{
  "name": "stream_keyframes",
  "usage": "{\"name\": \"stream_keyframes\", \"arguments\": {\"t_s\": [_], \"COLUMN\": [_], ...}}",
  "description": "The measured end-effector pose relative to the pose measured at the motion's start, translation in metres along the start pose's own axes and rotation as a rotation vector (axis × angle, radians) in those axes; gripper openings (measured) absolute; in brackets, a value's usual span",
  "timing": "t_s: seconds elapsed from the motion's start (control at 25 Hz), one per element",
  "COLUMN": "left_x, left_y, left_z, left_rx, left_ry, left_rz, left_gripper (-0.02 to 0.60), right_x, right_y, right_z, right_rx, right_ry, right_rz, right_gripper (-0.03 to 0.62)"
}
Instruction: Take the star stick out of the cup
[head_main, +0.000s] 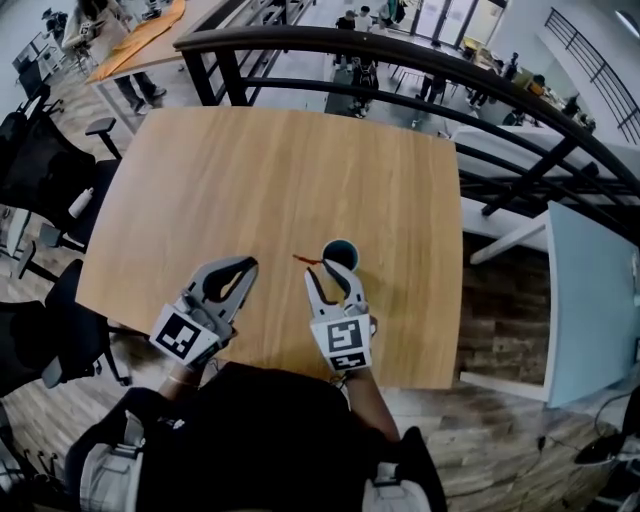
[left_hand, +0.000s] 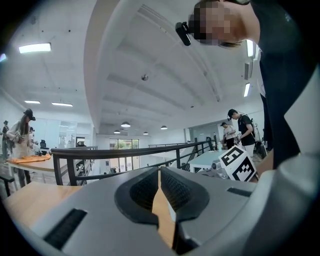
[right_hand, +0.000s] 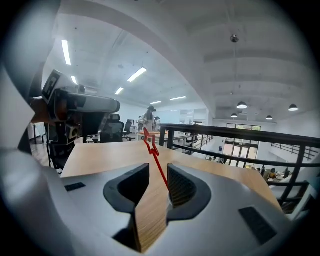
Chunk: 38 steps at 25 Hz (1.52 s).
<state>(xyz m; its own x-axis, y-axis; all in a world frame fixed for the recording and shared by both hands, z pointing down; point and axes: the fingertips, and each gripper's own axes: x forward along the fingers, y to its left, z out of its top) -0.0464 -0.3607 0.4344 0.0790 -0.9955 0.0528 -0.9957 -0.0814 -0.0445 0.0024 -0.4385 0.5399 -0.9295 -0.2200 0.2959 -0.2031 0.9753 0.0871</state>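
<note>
In the head view, a pale bench (head_main: 270, 170) with a smooth wood-grain top is filling the middle of the frame, and a curved black metal railing (head_main: 420, 50) is running behind it. A small round dark cup (head_main: 341, 254) is standing near the bench's front edge. The thin red star stick (head_main: 307, 261) is slanting out to the left from the cup's rim. The grey plastic right tool (head_main: 333, 279) is sitting just in front of the cup with its prongs spread. The left tool (head_main: 240, 267) is lying well to the left with its tips meeting.

In the left gripper view, the left tool's ribbed dark pads are pressing together at the tips, closed on nothing, with only a sliver of wood showing below.

In the right gripper view, the right tool's jaws are standing open. The star stick is rising between them close against the right pad, ungripped, its outlined star head tilting up and left. Its lower end is hidden.
</note>
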Motion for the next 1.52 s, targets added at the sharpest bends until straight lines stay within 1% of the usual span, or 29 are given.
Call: {"name": "stream_keyframes", "arguments": {"t_s": [0.16, 0.32, 0.4, 0.56, 0.68, 0.8, 0.96, 1.16, 1.4, 1.52], "left_x": [-0.004, -0.01, -0.014, -0.017, -0.018, -0.016, -0.013, -0.009, -0.008, -0.01], "left_y": [0.005, 0.011, 0.013, 0.016, 0.019, 0.023, 0.03, 0.041, 0.046, 0.053], "left_z": [-0.001, -0.005, -0.007, -0.01, -0.008, -0.004, 0.001, 0.014, 0.017, 0.018], "left_rx": [-0.01, -0.01, -0.009, -0.016, -0.014, -0.011, -0.005, -0.004, -0.014, -0.015], "left_ry": [0.003, 0.018, 0.022, 0.031, 0.032, 0.025, 0.016, 0.001, -0.02, -0.021], "left_rz": [0.029, 0.057, 0.065, 0.067, 0.053, 0.033, 0.006, -0.034, -0.064, -0.067], "left_gripper": [0.025, 0.025, 0.025, 0.025, 0.025, 0.025, 0.025, 0.025, 0.025, 0.025], "right_x": [0.009, 0.016, 0.017, 0.017, 0.014, 0.012, 0.006, 0.005, -0.003, -0.004], "right_y": [-0.004, -0.005, -0.006, -0.013, -0.018, -0.025, -0.03, -0.039, -0.041, -0.04], "right_z": [-0.001, -0.005, -0.006, 0.0, 0.009, 0.015, 0.023, 0.047, 0.066, 0.075], "right_rx": [0.004, -0.002, -0.001, -0.03, -0.024, -0.018, 0.014, 0.033, 0.038, 0.02], "right_ry": [0.009, 0.03, 0.029, 0.014, -0.01, -0.022, -0.045, -0.07, -0.087, -0.09], "right_rz": [0.001, -0.004, -0.016, -0.058, -0.09, -0.132, -0.181, -0.238, -0.274, -0.293], "right_gripper": [0.117, 0.086, 0.065, 0.043, 0.029, 0.029, 0.026, 0.025, 0.025, 0.025]}}
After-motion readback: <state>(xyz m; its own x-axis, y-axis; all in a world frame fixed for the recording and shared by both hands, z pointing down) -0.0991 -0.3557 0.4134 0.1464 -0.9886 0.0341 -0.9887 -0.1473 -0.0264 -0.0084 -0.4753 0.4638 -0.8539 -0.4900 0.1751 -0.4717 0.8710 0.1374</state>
